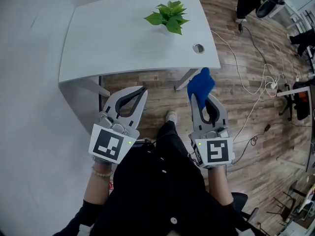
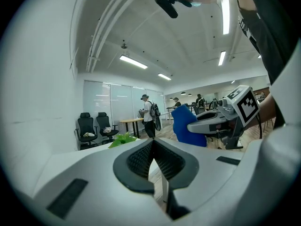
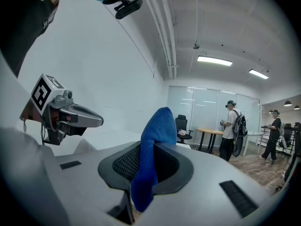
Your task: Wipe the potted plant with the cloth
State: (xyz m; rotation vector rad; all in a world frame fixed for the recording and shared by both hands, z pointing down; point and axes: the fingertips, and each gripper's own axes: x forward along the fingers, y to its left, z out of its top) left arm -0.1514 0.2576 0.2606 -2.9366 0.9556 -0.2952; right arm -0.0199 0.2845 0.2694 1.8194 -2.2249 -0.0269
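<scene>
Right hand-held gripper [image 1: 194, 98] clamped on cloth [image 1: 201, 82], left hand-held gripper [image 1: 143, 89] together; potted plant [image 1: 168, 16], pot hidden under leaves.

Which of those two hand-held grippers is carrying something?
The right gripper: a blue cloth sticks out of its jaws. The left gripper is shut, empty.

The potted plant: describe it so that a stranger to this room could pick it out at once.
Find the white table on the wooden floor. The potted plant sits near the table's far edge, right of centre in the head view. It is the only green, leafy thing there; its sole neighbour is a small round cable port.
</scene>
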